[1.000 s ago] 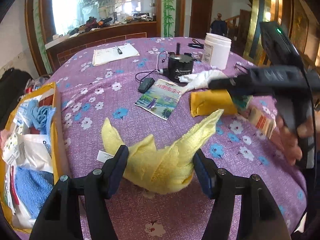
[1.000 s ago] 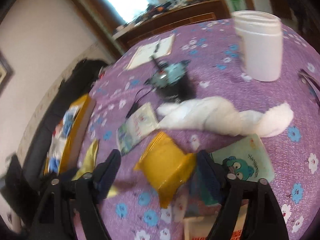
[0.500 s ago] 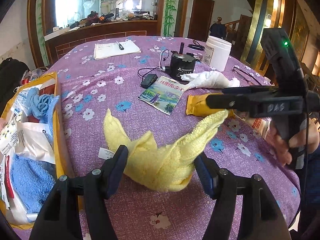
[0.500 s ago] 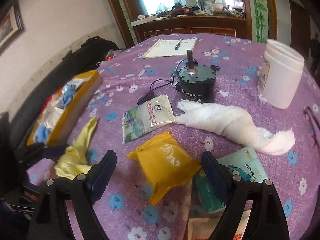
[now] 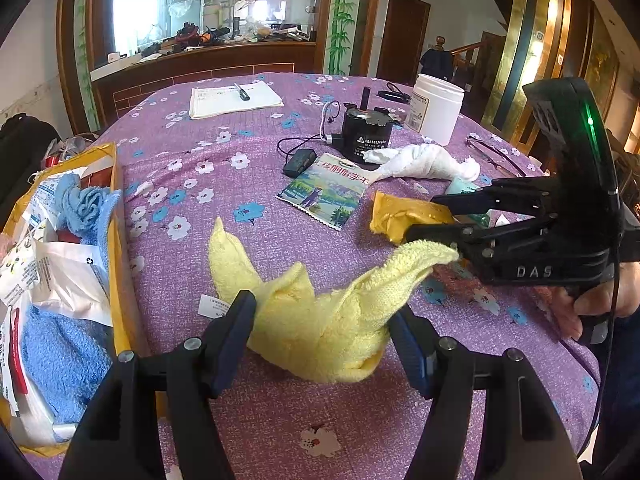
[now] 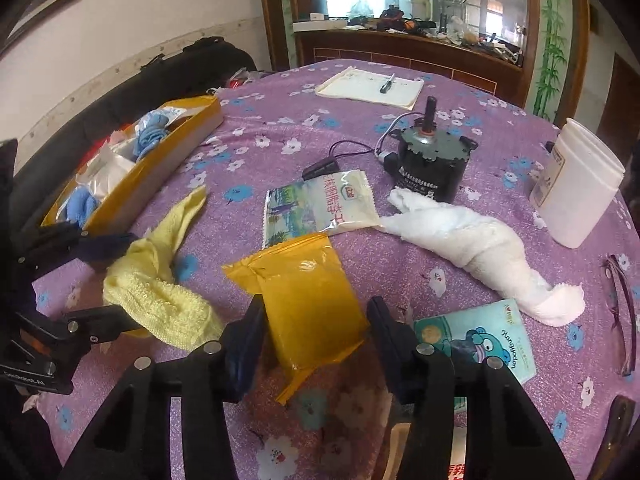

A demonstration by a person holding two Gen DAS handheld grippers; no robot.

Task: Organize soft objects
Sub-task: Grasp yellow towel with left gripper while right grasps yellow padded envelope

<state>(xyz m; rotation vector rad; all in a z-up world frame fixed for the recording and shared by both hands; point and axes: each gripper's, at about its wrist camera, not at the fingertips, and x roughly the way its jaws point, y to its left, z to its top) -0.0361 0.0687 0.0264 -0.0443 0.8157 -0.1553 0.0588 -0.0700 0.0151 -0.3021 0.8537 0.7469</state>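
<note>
A crumpled yellow towel (image 5: 316,312) lies on the purple flowered tablecloth, between the open jaws of my left gripper (image 5: 322,340); it also shows in the right wrist view (image 6: 160,284). My right gripper (image 6: 316,344) is open around the near end of a yellow packet (image 6: 304,296), also visible in the left wrist view (image 5: 404,216). A rolled white towel (image 6: 472,248) lies to the right. A yellow box (image 5: 116,264) at the left table edge holds blue towels (image 5: 56,356) and white packets.
A green-and-white packet (image 6: 320,208), a black motor (image 6: 430,168) with a cable, a white jar (image 6: 576,196), a notepad with a pen (image 6: 372,88), a blue cartoon packet (image 6: 480,340) and glasses (image 6: 620,304) lie on the table.
The right gripper has swung down and in toward the yellow packet, which now sits between its jaws. The left gripper stays around the yellow towel.
</note>
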